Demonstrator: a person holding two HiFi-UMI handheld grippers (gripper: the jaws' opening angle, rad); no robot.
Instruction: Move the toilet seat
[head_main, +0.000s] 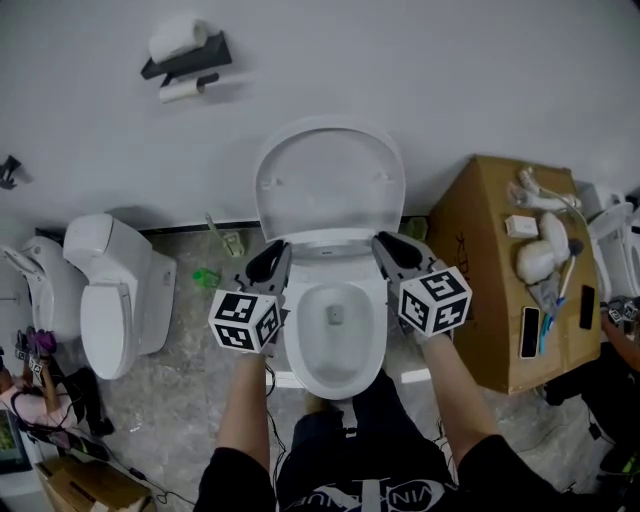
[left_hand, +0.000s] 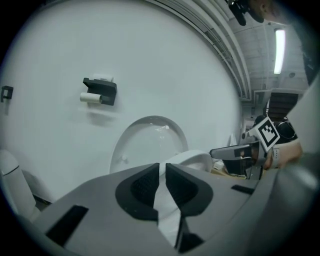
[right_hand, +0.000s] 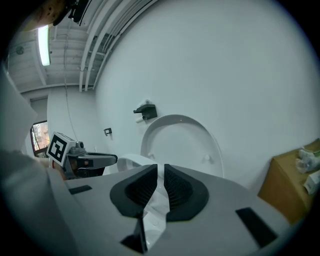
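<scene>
Both grippers are clenched on the toilet seat (head_main: 375, 325). The left gripper (head_main: 268, 264) pinches its left edge and the right gripper (head_main: 393, 250) its right edge. Each holds near the hinge end, and in each gripper view the white rim fills the narrow gap between the pads.

Behind the toilet (head_main: 335, 385) the pale wall (head_main: 450, 80) runs bare across the whole width. The stone-patterned floor (head_main: 190, 400) spreads out to the toilet's left and front.

To the toilet's right stands a cardboard box (head_main: 480, 260). Its near corner is just beside the right gripper, so that side is tight. To the toilet's left a second toilet (head_main: 115, 300) sits well apart, with an open strip of floor between the two.

The lid (head_main: 330, 185) stands upright at the back of the toilet, against the wall. The seat ring lies around the bowl in front of the lid. Whether its edge is lifted off the bowl I cannot tell. The person's legs close off the space at the toilet's front.

High on the wall, up and left of the toilet, hangs a dark paper holder (head_main: 185, 62). A small green item (head_main: 206, 277) lies on the floor just left of the toilet, near the left gripper.
</scene>
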